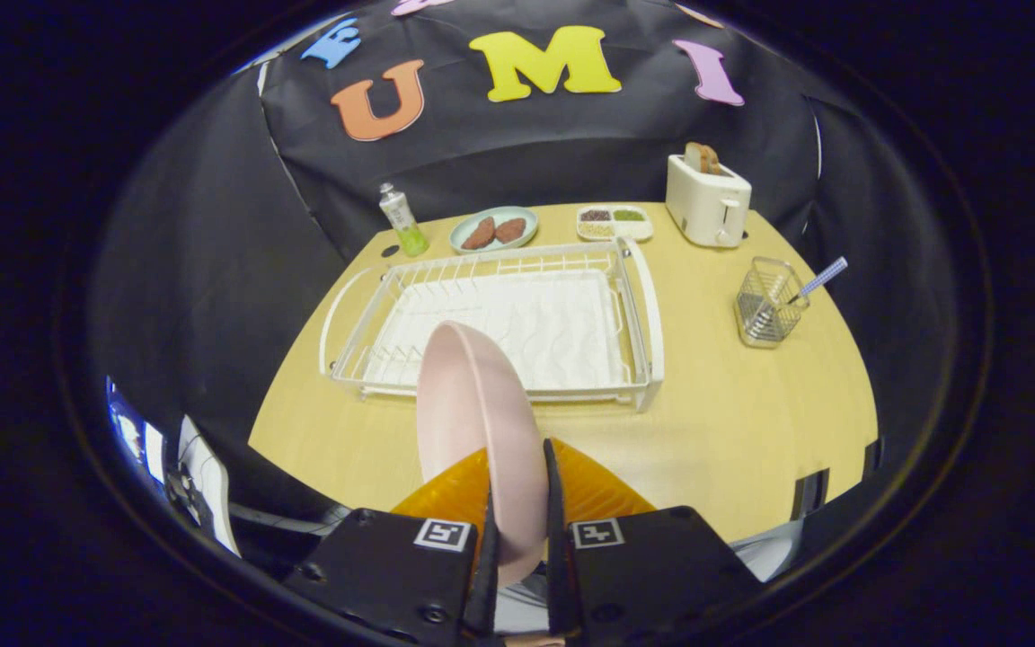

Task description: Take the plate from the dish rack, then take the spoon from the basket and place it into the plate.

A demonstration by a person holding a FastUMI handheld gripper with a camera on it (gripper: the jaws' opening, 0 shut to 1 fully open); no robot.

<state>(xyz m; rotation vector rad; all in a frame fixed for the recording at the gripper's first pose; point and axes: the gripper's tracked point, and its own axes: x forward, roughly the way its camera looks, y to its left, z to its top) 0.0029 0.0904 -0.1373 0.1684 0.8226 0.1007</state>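
A pink plate [473, 413] stands on edge between my two fingers, and my gripper [517, 476] is shut on its rim. I hold it up above the near part of the wooden table [733, 431], in front of the white dish rack [499, 319]. The rack's rails hold nothing. Far to the right of the rack stands a wire basket [767, 303] with a spoon [809, 286] in it, its checked handle leaning out to the right.
Along the table's back edge stand a small green bottle [402, 220], a plate with two brown patties [494, 230], a divided snack tray [614, 223] and a white toaster [708, 198] with toast in it. Bare tabletop lies between rack and basket.
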